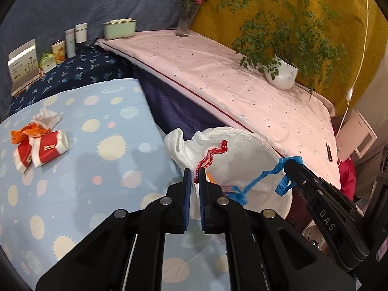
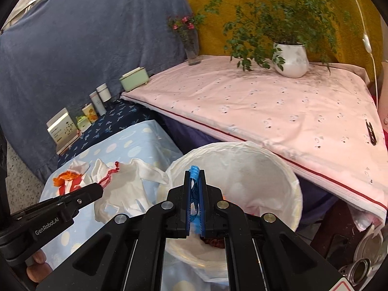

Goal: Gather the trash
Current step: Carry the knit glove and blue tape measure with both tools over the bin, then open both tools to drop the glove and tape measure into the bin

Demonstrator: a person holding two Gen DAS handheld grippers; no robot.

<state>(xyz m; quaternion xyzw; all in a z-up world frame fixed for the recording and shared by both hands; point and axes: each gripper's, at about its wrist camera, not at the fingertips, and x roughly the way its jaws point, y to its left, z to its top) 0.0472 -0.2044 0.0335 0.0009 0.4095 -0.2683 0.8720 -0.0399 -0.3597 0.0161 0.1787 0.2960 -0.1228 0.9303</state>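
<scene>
My left gripper (image 1: 196, 173) is shut on a white glove (image 1: 186, 145) with a red cuff edge, held beside the rim of a white-lined trash bin (image 1: 245, 145). My right gripper (image 2: 194, 173) is shut on a blue tape measure (image 2: 194, 172) over the bin (image 2: 242, 167). In the left wrist view the tape (image 1: 264, 173) trails across the bin's mouth to the right gripper (image 1: 292, 163). In the right wrist view the glove (image 2: 131, 181) hangs from the left gripper (image 2: 100, 186). Red-and-white wrappers (image 1: 46, 149), orange scraps (image 1: 29, 131) and a crumpled tissue (image 1: 48, 116) lie on the blue spotted cloth (image 1: 101, 165).
A pink-covered table (image 2: 278, 106) stands behind the bin with a potted plant (image 2: 289, 60), a flower vase (image 2: 192, 46) and a black clip (image 2: 371, 133). Boxes, tins and bottles (image 1: 60, 46) line the back of the dark blue cloth. A white lamp cord (image 1: 356, 72) hangs at right.
</scene>
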